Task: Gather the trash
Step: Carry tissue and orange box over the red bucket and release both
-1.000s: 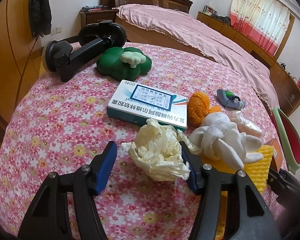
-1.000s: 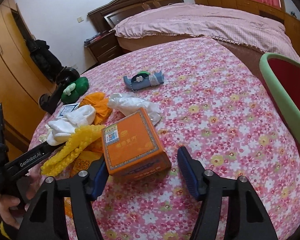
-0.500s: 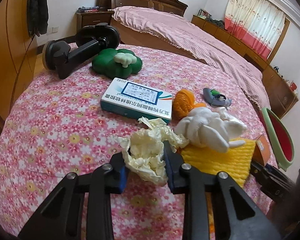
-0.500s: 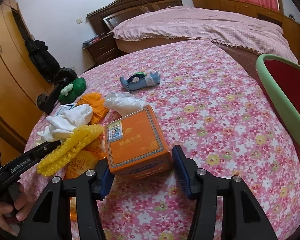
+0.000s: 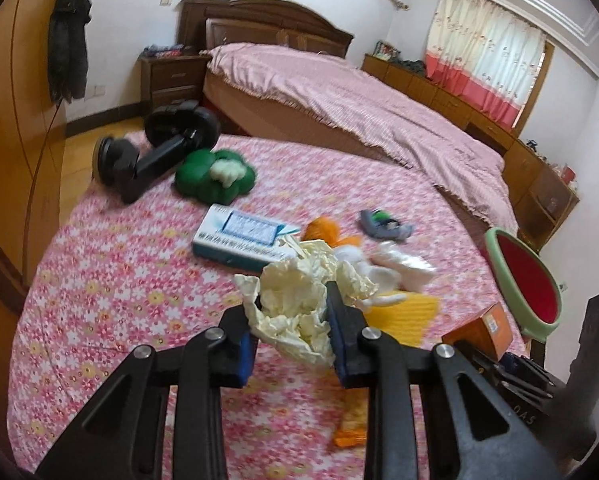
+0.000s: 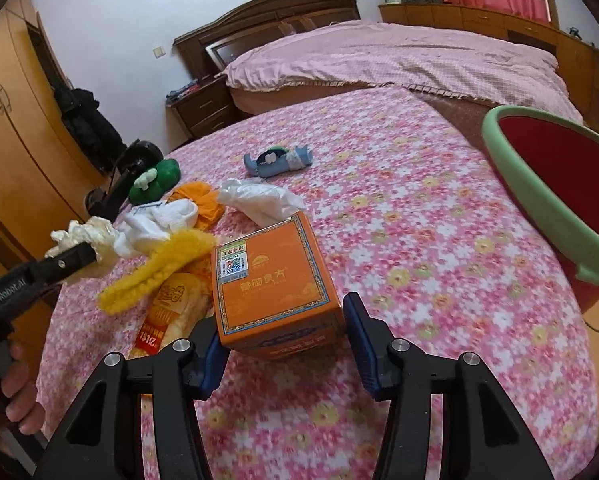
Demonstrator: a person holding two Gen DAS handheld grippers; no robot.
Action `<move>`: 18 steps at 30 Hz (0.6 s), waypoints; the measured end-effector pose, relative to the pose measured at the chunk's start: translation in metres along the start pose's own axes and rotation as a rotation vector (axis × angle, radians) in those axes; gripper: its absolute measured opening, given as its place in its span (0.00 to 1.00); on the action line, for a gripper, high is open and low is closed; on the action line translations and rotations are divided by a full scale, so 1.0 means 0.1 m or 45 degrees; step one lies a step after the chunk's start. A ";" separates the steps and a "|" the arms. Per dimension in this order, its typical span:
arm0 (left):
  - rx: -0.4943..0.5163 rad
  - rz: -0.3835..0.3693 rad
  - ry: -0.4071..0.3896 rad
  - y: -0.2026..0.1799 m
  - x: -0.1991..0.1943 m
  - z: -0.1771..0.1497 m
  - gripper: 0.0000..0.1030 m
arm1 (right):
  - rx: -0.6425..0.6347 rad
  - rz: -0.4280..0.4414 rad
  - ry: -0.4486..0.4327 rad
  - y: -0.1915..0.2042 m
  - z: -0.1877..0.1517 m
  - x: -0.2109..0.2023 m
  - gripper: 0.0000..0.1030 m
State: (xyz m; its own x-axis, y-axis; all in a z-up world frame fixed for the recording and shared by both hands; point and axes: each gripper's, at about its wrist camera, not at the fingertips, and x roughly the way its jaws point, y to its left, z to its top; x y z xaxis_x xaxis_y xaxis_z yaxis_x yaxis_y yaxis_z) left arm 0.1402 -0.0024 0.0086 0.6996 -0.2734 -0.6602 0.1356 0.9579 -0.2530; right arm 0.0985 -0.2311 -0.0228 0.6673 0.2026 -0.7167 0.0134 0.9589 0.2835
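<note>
Trash pickup is at the carry stage: the left gripper [image 5: 291,330] is clamped on a crumpled paper wad [image 5: 295,300], held above the floral tablecloth [image 5: 119,280]. The right gripper [image 6: 283,344] brackets the orange box [image 6: 271,276], apparently clamped on it, though contact on the right side is unclear. Next, both loads need carrying to the green-rimmed red bin [image 6: 539,184], partly cut off at the frame edge.

Crumpled cream paper wad [image 5: 295,304], matt. Orange box [image 6: 275,284]: glossy printed cardboard. Floral tablecloth [image 6: 399,240]: matt cloth. Bin [image 6: 539,184]: smooth plastic.
</note>
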 end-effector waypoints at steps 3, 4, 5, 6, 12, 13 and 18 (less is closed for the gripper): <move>0.034 -0.026 -0.023 -0.12 -0.09 0.01 0.29 | 0.025 0.001 -0.032 -0.06 -0.01 -0.14 0.53; 0.048 -0.037 -0.030 -0.18 -0.11 0.02 0.29 | 0.034 0.000 -0.041 -0.08 -0.01 -0.18 0.53; 0.059 -0.048 -0.034 -0.23 -0.13 0.03 0.29 | 0.044 -0.002 -0.053 -0.11 -0.01 -0.22 0.53; 0.067 -0.059 -0.036 -0.28 -0.14 0.03 0.29 | 0.054 -0.007 -0.064 -0.13 -0.01 -0.27 0.53; 0.144 -0.157 0.006 -0.63 -0.12 0.07 0.29 | 0.098 -0.043 -0.121 -0.32 -0.01 -0.54 0.53; 0.164 -0.177 0.011 -0.71 -0.12 0.08 0.29 | 0.110 -0.052 -0.134 -0.37 -0.01 -0.59 0.53; 0.253 -0.248 0.031 -1.10 -0.09 0.05 0.29 | 0.162 -0.091 -0.174 -0.56 0.01 -0.76 0.53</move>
State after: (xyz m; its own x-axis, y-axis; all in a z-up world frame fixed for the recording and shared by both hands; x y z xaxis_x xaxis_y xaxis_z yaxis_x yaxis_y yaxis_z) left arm 0.1226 -0.1052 0.0462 0.6302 -0.4539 -0.6299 0.4027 0.8847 -0.2346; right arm 0.0478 -0.2999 0.0165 0.7561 0.0974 -0.6472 0.1529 0.9352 0.3195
